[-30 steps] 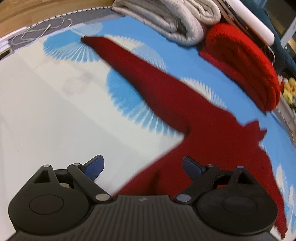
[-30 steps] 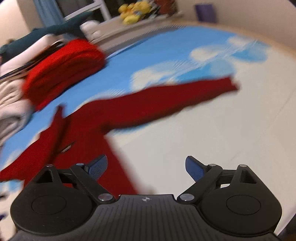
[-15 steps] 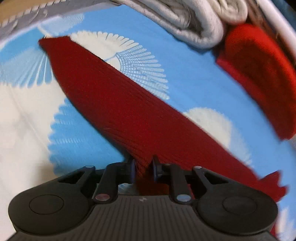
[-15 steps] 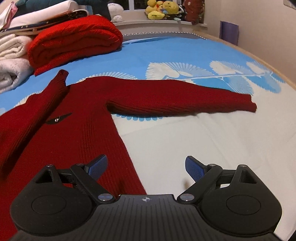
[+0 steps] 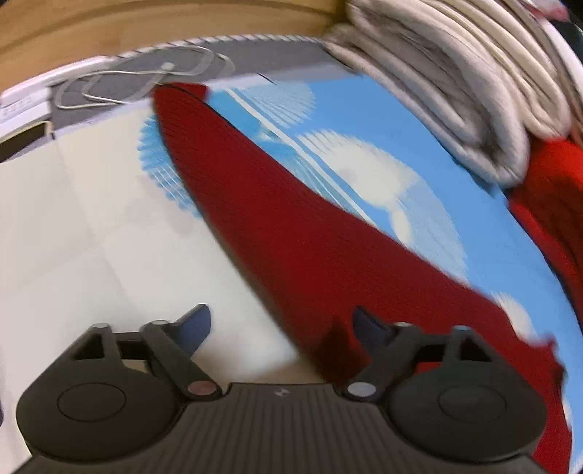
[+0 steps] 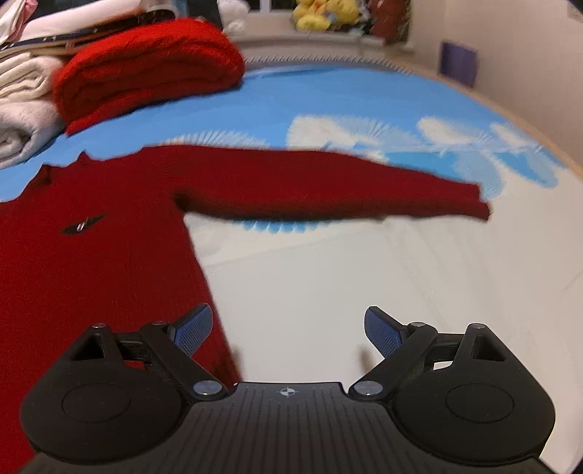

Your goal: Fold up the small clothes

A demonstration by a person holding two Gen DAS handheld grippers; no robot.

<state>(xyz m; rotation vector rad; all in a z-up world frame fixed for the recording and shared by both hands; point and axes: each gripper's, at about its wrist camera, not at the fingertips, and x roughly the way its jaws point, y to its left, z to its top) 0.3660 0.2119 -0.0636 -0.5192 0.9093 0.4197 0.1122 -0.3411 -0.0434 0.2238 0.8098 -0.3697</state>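
Observation:
A small dark red knit sweater (image 6: 91, 262) lies flat on the blue and white bed cover, both sleeves spread out. In the left wrist view its left sleeve (image 5: 277, 226) runs from the far cuff down to my left gripper (image 5: 280, 326), which is open and empty, its right finger over the sleeve's edge. In the right wrist view the right sleeve (image 6: 328, 182) stretches to the right. My right gripper (image 6: 288, 328) is open and empty, just right of the sweater's side edge.
Folded cream blankets (image 5: 455, 73) and a folded bright red knit (image 6: 145, 69) are stacked at the back of the bed. A wire hanger (image 5: 138, 84) lies on the grey edge. Yellow plush toys (image 6: 320, 12) sit on a sill behind.
My left gripper, shut on the sleeve half a second ago, has opened and let it go, pulling back. My right gripper stayed open and moved closer over the sweater's side.

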